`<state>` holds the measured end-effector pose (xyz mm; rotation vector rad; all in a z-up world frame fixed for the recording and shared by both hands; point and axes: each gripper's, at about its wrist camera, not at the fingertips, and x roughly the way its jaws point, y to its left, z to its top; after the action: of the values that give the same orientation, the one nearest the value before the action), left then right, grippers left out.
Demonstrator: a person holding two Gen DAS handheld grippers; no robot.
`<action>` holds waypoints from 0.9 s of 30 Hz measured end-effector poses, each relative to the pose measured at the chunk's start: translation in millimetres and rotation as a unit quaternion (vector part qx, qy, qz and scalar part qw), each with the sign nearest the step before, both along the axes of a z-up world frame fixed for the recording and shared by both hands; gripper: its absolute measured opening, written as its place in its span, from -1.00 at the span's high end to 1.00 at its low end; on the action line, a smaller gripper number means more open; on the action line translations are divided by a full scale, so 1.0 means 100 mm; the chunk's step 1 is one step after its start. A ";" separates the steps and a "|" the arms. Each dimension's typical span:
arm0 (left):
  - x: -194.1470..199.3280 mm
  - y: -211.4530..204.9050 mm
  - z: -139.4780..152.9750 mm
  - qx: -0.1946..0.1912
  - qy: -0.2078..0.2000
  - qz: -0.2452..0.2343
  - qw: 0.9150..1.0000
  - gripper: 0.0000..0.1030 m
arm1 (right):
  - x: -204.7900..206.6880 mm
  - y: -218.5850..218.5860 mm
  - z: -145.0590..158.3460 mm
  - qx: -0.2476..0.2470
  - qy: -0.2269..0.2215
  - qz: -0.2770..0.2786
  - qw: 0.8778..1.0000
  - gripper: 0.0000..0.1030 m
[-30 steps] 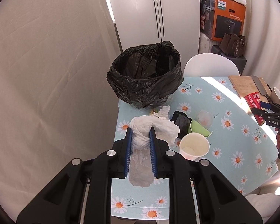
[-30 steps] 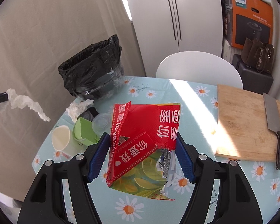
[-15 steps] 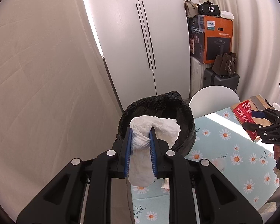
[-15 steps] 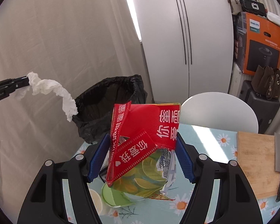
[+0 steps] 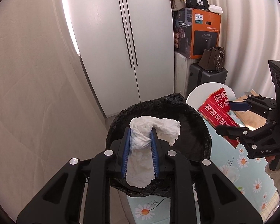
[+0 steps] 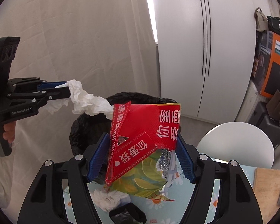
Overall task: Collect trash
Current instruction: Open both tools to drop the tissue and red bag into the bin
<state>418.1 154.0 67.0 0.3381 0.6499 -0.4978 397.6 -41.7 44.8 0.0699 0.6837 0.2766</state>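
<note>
My left gripper [image 5: 140,132] is shut on a crumpled white tissue [image 5: 155,128] and holds it over the open mouth of the black trash bag [image 5: 188,140]. It also shows in the right wrist view [image 6: 64,91], with the tissue [image 6: 87,102] trailing toward the bag [image 6: 87,128]. My right gripper [image 6: 142,141] is shut on a red snack wrapper [image 6: 145,127], held up just right of the bag. In the left wrist view the wrapper [image 5: 217,115] sits in that gripper [image 5: 225,118] beside the bag's right rim.
The daisy-print table [image 6: 205,205] carries another crumpled tissue [image 6: 106,198], a black scrap [image 6: 127,215] and a wooden cutting board [image 6: 267,188]. A white chair [image 6: 237,143] stands behind it. White cabinet doors [image 5: 132,46] and stacked boxes [image 5: 197,31] lie beyond.
Both grippers rose from the table and moved toward the trash bag. The tissue now hangs over the bag's opening, and the wrapper has come close to its right rim.
</note>
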 end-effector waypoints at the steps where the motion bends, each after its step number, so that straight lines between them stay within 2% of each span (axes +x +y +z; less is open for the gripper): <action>1: 0.04 0.02 -0.05 -0.003 -0.003 0.003 1.000 0.44 | 0.07 0.03 -0.03 0.004 0.005 0.001 1.000 -0.33; 2: 0.07 0.04 -0.10 -0.010 -0.001 0.009 1.000 0.13 | 0.14 0.06 -0.06 0.011 0.008 0.009 1.000 -0.37; 3: 0.11 0.07 -0.15 -0.021 0.000 0.014 1.000 -0.24 | 0.16 0.09 -0.08 0.021 0.002 0.024 0.999 -0.53; 4: 0.12 0.10 -0.18 -0.033 -0.002 0.018 0.999 -0.40 | 0.20 0.10 -0.09 0.029 -0.001 0.032 0.999 -0.70; 5: 0.14 0.13 -0.22 -0.044 0.003 0.022 0.999 -0.54 | 0.23 0.10 -0.12 0.028 0.001 0.027 0.999 -0.70; 7: 0.15 0.19 -0.27 -0.056 0.011 0.027 0.998 -0.58 | 0.24 0.10 -0.14 0.022 0.001 0.024 0.999 -0.70; 9: 0.13 0.25 -0.29 -0.054 0.002 0.044 0.998 -0.74 | 0.23 0.09 -0.15 0.020 0.003 0.022 1.000 -0.71; 13: 0.08 0.38 -0.30 -0.075 0.008 0.059 0.995 -0.80 | 0.24 0.09 -0.13 0.022 0.002 0.023 0.999 -0.73; 16: -0.01 0.47 -0.32 -0.073 0.008 0.079 0.994 -0.84 | 0.24 0.12 -0.11 0.017 -0.002 0.013 1.000 -0.73; 21: -0.16 0.59 -0.33 -0.075 0.017 0.096 0.992 -0.85 | 0.18 0.00 -0.04 0.066 -0.001 0.012 0.998 -0.73; 27: -0.38 0.63 -0.36 -0.068 0.023 0.115 0.991 -0.87 | 0.02 -0.17 0.06 0.074 -0.005 -0.004 0.997 -0.73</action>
<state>380.0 216.8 31.0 0.1215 0.6856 -0.3276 399.8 -59.0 50.7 0.2132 0.6527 0.3195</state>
